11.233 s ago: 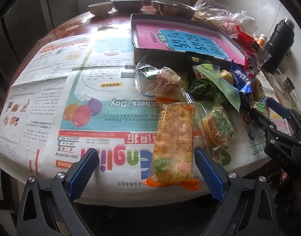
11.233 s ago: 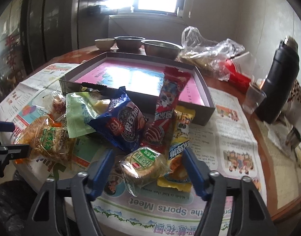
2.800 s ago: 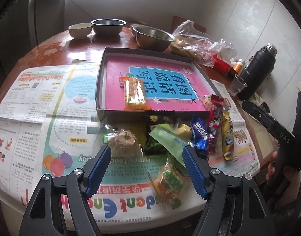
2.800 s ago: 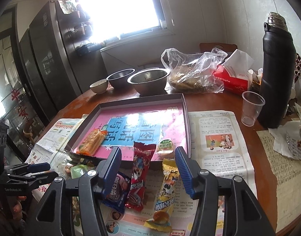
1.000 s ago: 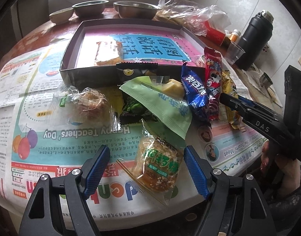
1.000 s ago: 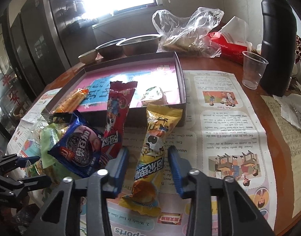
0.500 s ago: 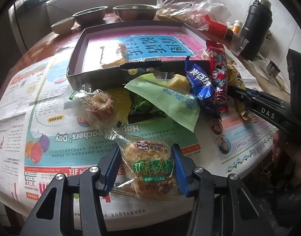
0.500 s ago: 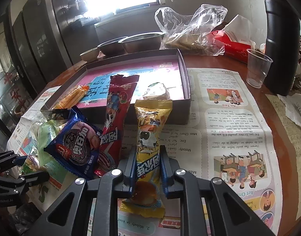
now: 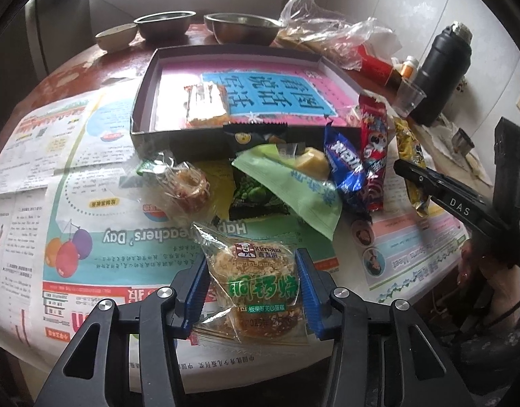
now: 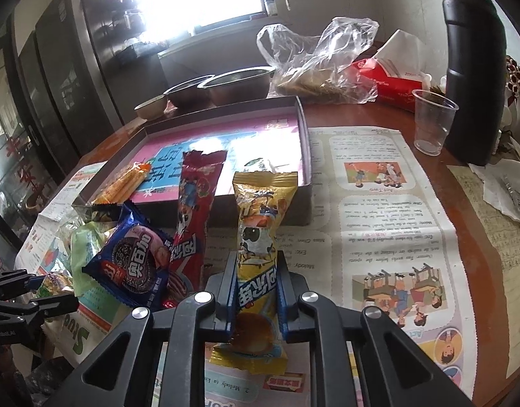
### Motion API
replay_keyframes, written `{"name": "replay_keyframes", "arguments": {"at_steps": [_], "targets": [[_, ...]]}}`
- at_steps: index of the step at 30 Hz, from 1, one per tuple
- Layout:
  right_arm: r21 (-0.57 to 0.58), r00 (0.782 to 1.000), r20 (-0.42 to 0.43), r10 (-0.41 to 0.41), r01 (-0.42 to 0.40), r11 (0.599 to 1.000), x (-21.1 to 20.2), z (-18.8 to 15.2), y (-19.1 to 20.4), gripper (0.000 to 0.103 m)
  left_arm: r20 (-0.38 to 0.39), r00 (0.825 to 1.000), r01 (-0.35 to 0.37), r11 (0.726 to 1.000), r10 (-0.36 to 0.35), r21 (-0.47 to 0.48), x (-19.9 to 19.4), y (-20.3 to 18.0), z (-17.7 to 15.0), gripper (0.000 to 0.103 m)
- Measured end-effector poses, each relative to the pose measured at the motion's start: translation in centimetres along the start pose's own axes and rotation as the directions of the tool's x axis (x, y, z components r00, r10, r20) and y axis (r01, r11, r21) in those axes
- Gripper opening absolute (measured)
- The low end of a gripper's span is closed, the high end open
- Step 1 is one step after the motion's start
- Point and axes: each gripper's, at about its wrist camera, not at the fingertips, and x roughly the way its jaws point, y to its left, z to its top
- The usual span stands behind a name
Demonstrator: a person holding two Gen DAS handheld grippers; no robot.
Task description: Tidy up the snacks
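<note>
My left gripper [image 9: 253,285] is shut on a round cake in a clear wrapper with green letters [image 9: 260,288], held just above the newspaper. My right gripper [image 10: 256,288] is shut on a long yellow snack packet [image 10: 260,237] and also shows in the left wrist view [image 9: 409,173]. A shallow box with a pink and blue floor [image 9: 260,84] holds an orange wafer packet [image 9: 205,101] and a small cake [image 10: 263,166]. In front of it lie a red packet [image 10: 192,210], a blue cookie packet [image 10: 134,268], a green packet [image 9: 293,186] and a clear-wrapped pastry [image 9: 188,186].
Newspaper [image 9: 90,169] covers the round wooden table. Behind the box stand metal bowls [image 9: 239,30], a plastic bag [image 10: 321,68] and a red tissue pack [image 10: 388,81]. A black flask [image 10: 473,68] and a clear cup [image 10: 432,118] stand at the right.
Both grippers have closed fully: the left on the green-lettered cake, the right on the yellow packet. Both snacks have lifted slightly off the newspaper.
</note>
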Motion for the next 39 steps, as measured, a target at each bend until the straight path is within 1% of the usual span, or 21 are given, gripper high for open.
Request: {"name": "replay_keyframes", "arguments": {"at_steps": [6,19,26,39], "targets": [[0.004,1.000,0.025,0.001,-0.001,1.000,-0.9,0.6,-0.1,0.019,0.019,1.000,-0.002,1.000,0.002,-0.014,-0.8,0.4,0.5,0.050],[-0.018,0.997,0.072,0.033,-0.031,0.999,-2.6,1.5,1.0,0.019,0.066,0.998,0.003,0.999,-0.001,-0.032,-2.5,0.9,1.4,0.050],[-0.019,0.995,0.097,0.040,-0.038,0.999,-3.3,2.4,1.1,0.019,0.100,0.995,0.015,0.999,-0.011,-0.038,-3.3,1.2,2.7,0.050],[-0.018,0.992,0.115,0.043,-0.041,0.999,-3.5,4.3,1.2,0.019,0.131,0.991,0.035,0.999,-0.032,-0.023,-3.6,0.3,5.9,0.050]]}}
